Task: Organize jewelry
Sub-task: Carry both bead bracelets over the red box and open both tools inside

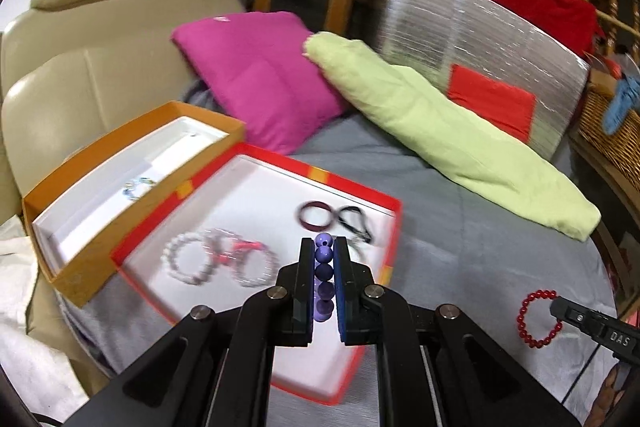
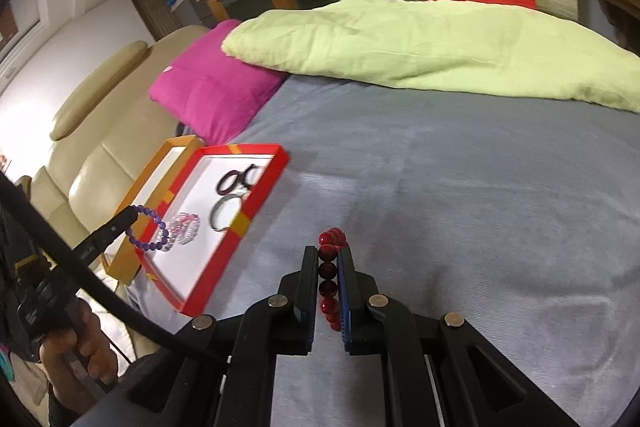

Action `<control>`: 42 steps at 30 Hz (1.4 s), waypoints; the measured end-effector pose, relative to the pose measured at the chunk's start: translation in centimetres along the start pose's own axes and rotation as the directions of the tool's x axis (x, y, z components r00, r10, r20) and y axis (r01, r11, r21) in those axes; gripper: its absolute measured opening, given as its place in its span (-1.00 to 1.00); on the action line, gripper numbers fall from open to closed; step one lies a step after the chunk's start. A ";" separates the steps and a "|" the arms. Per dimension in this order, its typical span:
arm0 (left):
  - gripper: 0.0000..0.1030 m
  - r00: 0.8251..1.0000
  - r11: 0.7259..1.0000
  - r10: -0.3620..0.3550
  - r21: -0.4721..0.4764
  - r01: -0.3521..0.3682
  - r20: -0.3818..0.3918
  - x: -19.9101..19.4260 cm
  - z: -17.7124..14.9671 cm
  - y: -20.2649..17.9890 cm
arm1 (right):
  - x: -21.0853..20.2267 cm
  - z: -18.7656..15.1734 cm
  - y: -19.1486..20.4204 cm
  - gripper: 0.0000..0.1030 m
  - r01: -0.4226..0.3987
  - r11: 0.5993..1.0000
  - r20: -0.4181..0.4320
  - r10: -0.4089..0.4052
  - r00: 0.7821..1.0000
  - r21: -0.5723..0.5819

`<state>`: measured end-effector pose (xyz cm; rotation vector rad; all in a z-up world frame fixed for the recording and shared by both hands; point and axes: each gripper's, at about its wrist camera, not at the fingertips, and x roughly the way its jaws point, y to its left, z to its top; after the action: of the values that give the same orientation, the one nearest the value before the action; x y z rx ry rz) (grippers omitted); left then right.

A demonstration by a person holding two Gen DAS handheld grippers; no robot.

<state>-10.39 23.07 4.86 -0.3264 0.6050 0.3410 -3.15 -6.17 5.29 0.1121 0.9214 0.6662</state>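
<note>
Both grippers loaded; sorting partly complete.
Left gripper [image 1: 324,247] fingers clamp purple bracelet [image 1: 324,267] above red tray [image 1: 394,227], already holding several pieces; right gripper [image 2: 328,255] fingers clamp red bracelet [image 2: 329,283], undelivered.

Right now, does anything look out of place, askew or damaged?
Nothing damaged or spilled. The left gripper holds a purple bracelet over the red tray, and the right gripper holds a red bracelet above the grey bedspread.
</note>
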 end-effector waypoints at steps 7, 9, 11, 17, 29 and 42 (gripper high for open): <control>-0.82 1.000 0.999 0.027 -0.032 -0.027 -0.014 1.2 1.2 3.3 | 2.2 2.1 3.2 -0.81 -0.049 0.998 -0.012 0.049 0.999 -0.043; -0.82 0.999 0.999 0.025 -0.033 -0.026 -0.022 1.6 1.4 3.7 | 2.9 2.7 4.4 -0.81 -0.066 0.996 -0.014 0.066 0.998 -0.056; -0.82 0.999 0.999 0.009 -0.042 -0.010 -0.038 2.2 1.6 4.2 | 3.7 3.4 5.8 -0.81 -0.084 0.994 -0.022 0.083 0.996 -0.070; -0.82 0.997 0.999 -0.040 -0.023 0.039 -0.072 3.5 2.5 5.2 | 6.3 4.1 10.8 -0.81 -0.158 0.981 -0.067 0.151 0.986 -0.114; -0.82 0.982 0.991 -0.132 -0.001 0.133 -0.132 6.6 4.4 7.6 | 11.9 1.1 17.1 -0.81 -0.259 0.955 -0.213 0.226 0.951 -0.144; -0.82 0.925 0.964 -0.250 0.017 0.266 -0.285 14.4 5.0 6.6 | 16.1 0.6 15.8 -0.81 -0.240 0.965 -0.284 0.201 0.938 -0.110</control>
<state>0.53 33.98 -1.26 -0.3996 0.8383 0.0213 -3.58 15.84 0.11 -0.0049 1.1303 0.9724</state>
